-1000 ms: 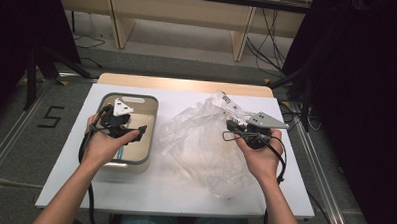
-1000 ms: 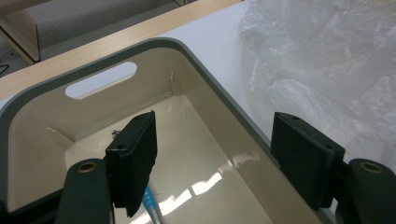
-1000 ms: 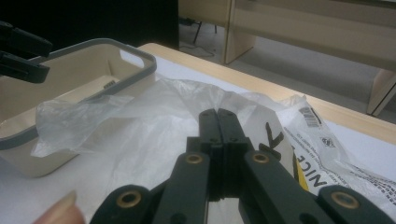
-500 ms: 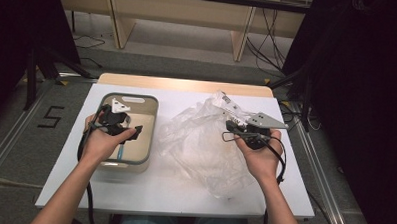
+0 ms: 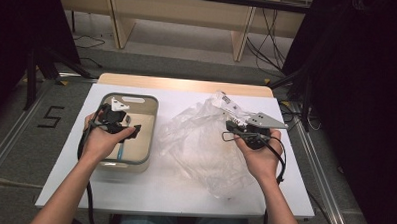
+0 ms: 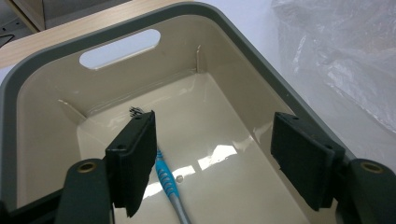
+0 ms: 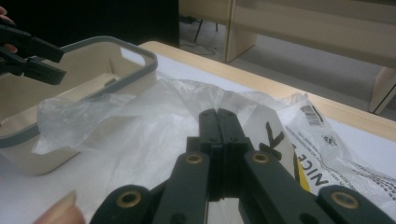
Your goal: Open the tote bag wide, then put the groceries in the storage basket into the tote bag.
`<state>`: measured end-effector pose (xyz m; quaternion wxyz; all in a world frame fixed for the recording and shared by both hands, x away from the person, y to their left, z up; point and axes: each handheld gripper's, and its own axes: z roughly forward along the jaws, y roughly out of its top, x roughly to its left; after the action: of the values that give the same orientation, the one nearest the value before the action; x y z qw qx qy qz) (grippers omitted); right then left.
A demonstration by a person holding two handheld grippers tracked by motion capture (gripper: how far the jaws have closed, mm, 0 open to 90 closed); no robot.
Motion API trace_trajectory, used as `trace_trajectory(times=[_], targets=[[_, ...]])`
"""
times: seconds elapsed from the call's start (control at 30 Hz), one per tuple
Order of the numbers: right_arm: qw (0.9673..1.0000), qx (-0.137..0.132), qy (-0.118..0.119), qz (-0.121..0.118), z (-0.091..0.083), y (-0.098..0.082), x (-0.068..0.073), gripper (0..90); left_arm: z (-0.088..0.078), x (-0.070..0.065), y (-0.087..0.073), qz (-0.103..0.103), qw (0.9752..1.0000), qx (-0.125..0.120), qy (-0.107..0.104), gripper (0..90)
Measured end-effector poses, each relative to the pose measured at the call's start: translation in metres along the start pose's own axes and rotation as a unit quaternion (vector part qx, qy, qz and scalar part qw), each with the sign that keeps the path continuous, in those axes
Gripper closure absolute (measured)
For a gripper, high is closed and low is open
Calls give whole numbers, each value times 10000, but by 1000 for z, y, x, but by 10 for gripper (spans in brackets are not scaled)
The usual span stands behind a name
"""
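My left gripper hangs over the beige bin, jaws spread wide and empty; a blue-handled toothbrush lies on the bin floor just below them. My right gripper has its jaws pressed together, pinching the clear plastic bag in front of it.

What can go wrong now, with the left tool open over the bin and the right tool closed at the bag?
1. The left tool hangs open above the toothbrush in the bin; closing off-centre may push the thin handle aside.
2. The right tool looks shut at the loose bag; a pull may drag or tear it.
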<state>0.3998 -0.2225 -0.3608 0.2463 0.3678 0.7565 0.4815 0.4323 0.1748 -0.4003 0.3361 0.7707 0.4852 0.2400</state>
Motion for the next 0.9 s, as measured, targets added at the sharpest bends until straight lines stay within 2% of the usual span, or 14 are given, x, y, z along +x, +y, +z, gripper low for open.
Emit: trace_trajectory(times=[0.57,0.73,0.9], targets=[[10000,-10,-10,8,-2,1,-1,900,4,1,0,-8,10000,37,18,316],[10000,-32,-9,31,-4,1,-2,900,10,1,0,40,9996,275,67,317],[10000,-29,2,49,-6,0,-2,900,17,5,1,-103,9985,503,177,328]])
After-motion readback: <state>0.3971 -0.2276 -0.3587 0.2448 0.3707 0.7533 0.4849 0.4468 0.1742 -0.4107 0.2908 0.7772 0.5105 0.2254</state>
